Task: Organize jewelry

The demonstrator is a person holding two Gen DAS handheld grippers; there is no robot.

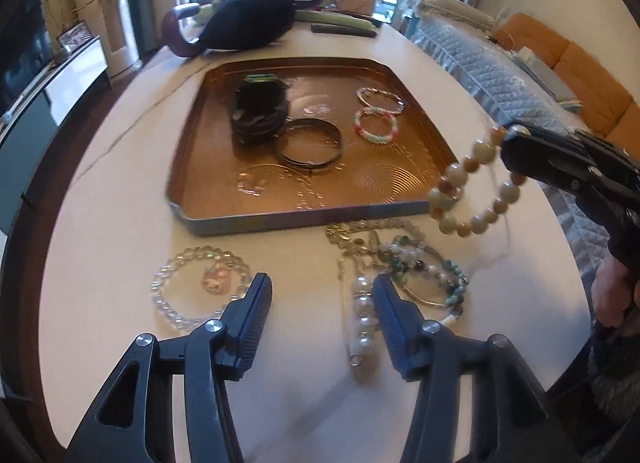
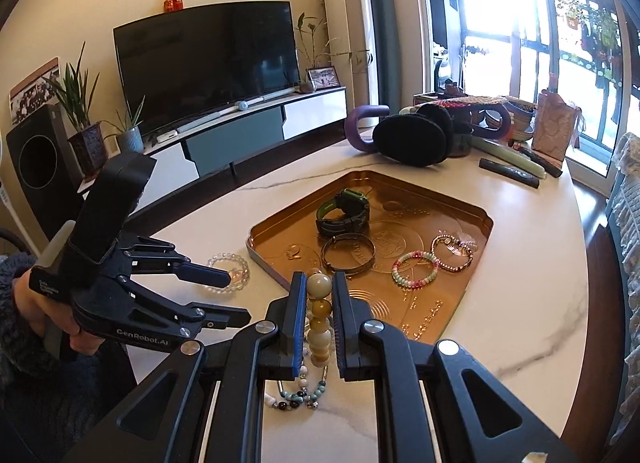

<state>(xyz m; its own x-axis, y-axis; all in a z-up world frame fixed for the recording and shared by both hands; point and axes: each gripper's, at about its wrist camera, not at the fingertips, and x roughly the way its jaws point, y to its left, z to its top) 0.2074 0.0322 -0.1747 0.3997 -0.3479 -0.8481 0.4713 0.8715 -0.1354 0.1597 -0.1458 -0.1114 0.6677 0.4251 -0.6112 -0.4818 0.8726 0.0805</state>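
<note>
The left gripper (image 1: 322, 303) hangs low over the table (image 1: 120, 223) with its jaws apart and nothing between them; a pearl pin (image 1: 363, 323) lies on the marble just under the gap, beside a tangle of chains and beads (image 1: 424, 271), and a clear bracelet (image 1: 200, 291) sits by the left fingertip. The right gripper (image 2: 316, 303) is clamped on a cream bead bracelet (image 1: 468, 191), which dangles in the air just past the near right corner of the tray (image 1: 304, 219), not yet over its floor. In the tray lie a watch (image 1: 258, 113), a metal bangle (image 1: 310, 145), a pink-and-green bracelet (image 1: 377, 125) and a thin chain bracelet (image 1: 380, 97); beyond it stand earmuffs (image 1: 248, 19) and other clutter. The likely step is carrying the bead bracelet in and releasing it. The grip seems to catch only a few round beads, so they could roll out of the pads early and drop the loop on the rim or outside the tray. Released while swinging, it may land on the bangle or the small bracelets and knot with them. The left gripper, closing on the pin, could snag the tangle and drag several pieces at once, or nudge the clear bracelet toward the table edge.
</note>
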